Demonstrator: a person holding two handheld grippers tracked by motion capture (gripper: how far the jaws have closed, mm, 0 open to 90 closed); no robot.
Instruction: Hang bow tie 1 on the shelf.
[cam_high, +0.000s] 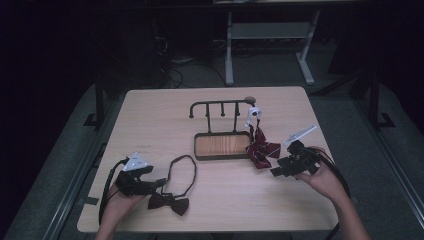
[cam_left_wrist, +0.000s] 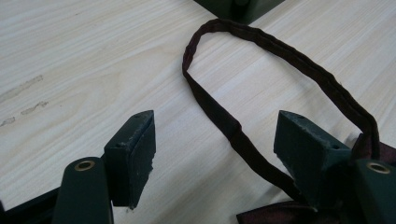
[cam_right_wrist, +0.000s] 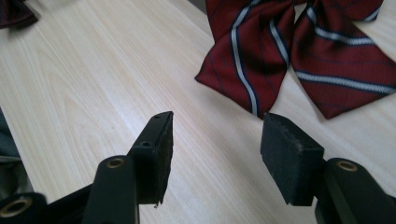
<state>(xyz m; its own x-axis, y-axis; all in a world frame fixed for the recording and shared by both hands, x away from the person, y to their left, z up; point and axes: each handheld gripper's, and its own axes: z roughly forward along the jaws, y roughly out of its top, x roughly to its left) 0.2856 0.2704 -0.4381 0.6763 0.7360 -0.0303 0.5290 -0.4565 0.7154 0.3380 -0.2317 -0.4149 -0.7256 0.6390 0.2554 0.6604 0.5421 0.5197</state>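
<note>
Where woodgrain shows, striped bow (cam_right_wrist: 299, 51), dark loop (cam_left_wrist: 280, 60)

It looks like a dim lab or workshop. A pale wooden table (cam_high: 150, 115) stands on grey flooring, cables (cam_high: 172, 67) trail on the floor beyond both grippers, and a metal-legged bench frame (cam_high: 265, 35) sits farther back in darkness.

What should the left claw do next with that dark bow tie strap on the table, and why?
Probably ease the left claw down and close on the dark bow tie strap. Its jaws stand open, the strap runs flat on the table between them, and nothing is gripped. The rack behind has free pegs, a likely place for it.
</note>
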